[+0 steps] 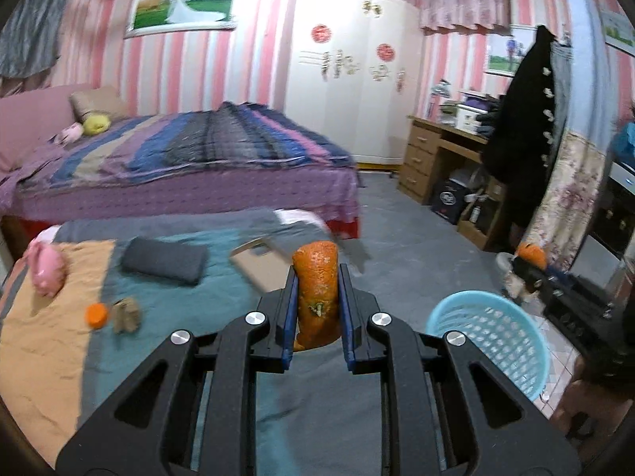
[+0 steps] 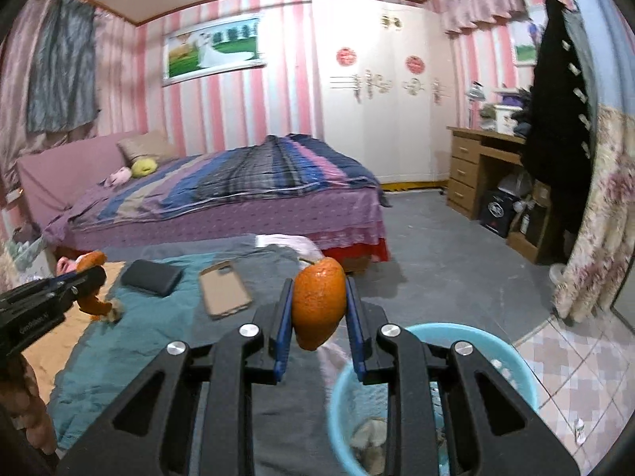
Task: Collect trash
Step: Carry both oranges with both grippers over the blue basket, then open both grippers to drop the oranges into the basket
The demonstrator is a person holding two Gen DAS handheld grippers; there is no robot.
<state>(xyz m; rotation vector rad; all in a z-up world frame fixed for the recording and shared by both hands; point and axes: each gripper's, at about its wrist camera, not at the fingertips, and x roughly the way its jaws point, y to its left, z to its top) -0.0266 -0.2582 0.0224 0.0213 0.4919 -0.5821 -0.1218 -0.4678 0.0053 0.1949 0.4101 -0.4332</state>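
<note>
Currently listing, item one: orange peel [image 1: 317,289], standing upright between the blue pads of the left claw [image 1: 316,317], which is closing narrowly on it and holding it by its flat sides. Peel is showing a pebbled orange rind, a pale green stem scar low on its face and a curled lower edge. Judged light, limp and slightly springy; likely tearing or slipping if pinched by an edge, so the broad middle is the better hold.

Item two: second orange peel [image 2: 319,303], cupped like a half shell, sitting between the pads of the right claw [image 2: 319,317], which is gripping it at a narrow setting. Rind is looking glossy and dimpled; the hollow side is facing away, so its inside is not showing.

Item three: blue basket [image 2: 516,361], openwork plastic, lying just below and to the right of the right claw, with pale crumpled scraps already resting in its bottom. Judged the destination for both peels.

Item four: small orange piece [image 1: 96,314] and a brownish scrap [image 1: 126,314], lying on the bedding [image 1: 198,309] down-left of the left claw, not yet collected.

Item five: dark pouch [image 1: 164,263] and tan phone case [image 2: 224,289], lying ahead-left of the claws; judged belongings, not trash.
</note>
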